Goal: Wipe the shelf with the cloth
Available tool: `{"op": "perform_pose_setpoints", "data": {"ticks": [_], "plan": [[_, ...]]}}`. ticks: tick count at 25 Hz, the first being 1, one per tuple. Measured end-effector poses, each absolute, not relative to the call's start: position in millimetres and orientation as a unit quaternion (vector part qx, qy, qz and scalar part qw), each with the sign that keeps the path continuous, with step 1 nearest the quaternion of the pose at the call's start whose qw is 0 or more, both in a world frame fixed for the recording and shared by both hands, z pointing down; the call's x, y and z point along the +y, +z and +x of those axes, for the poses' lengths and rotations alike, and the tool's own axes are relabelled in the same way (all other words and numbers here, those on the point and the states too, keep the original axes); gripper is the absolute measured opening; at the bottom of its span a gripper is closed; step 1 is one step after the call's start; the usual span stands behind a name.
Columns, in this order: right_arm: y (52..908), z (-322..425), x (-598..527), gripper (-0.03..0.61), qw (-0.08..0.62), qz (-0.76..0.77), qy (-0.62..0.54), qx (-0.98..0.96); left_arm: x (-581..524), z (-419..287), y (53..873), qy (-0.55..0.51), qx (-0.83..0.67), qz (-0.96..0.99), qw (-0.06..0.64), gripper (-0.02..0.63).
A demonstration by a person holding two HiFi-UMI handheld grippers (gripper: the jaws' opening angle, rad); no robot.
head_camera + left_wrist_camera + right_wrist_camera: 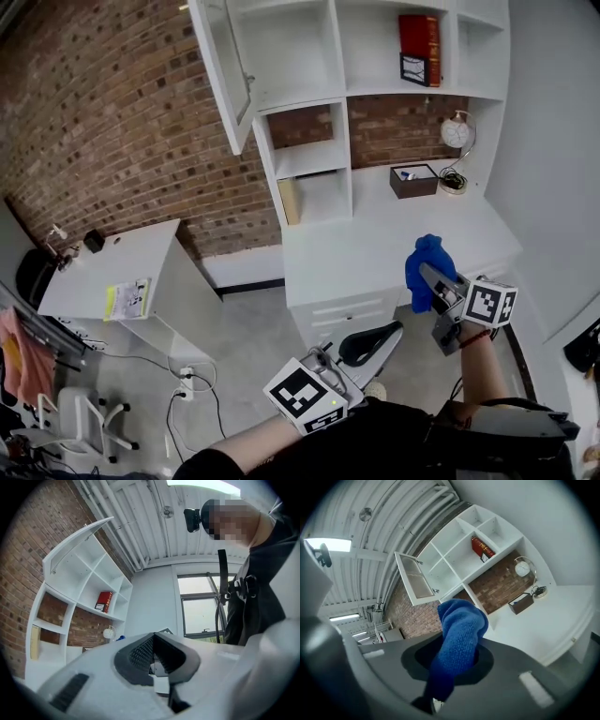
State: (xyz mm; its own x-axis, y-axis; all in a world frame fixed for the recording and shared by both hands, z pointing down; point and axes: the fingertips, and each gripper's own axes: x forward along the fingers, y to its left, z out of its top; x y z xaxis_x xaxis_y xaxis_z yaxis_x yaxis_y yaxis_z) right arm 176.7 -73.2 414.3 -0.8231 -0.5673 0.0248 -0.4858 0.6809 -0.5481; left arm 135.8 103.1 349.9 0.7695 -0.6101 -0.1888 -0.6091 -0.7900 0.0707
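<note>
Far right and high up, we see a red book [419,35] standing upright. A clock [457,133] sits lower down, with a dark box [413,180] just left of it on the white table [375,248]. At left, a smaller table [112,267] carries a yellow booklet [127,299]. Behind runs a brick wall [112,112].

The cloth [461,630] has its lower end hidden inside the right gripper [457,657].
</note>
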Motion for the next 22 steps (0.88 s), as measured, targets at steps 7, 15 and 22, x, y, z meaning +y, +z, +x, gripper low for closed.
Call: {"op": "perform_pose_setpoints", "data": {"ticks": [7, 15, 22], "plan": [[409, 174, -50, 0.055, 0.057, -0.271, -0.242, 0.93, 120, 167, 348, -0.097, -0.345, 0.934, 0.002, 0.003], [406, 268, -30, 0.054, 0.013, -0.29, -0.198, 0.936, 129, 266, 355, -0.084, -0.327, 0.94, 0.047, 0.003], [433, 387, -14, 0.052, -0.022, -0.309, -0.209, 0.928, 137, 374, 371, -0.075, -0.307, 0.945, 0.077, 0.003]]}}
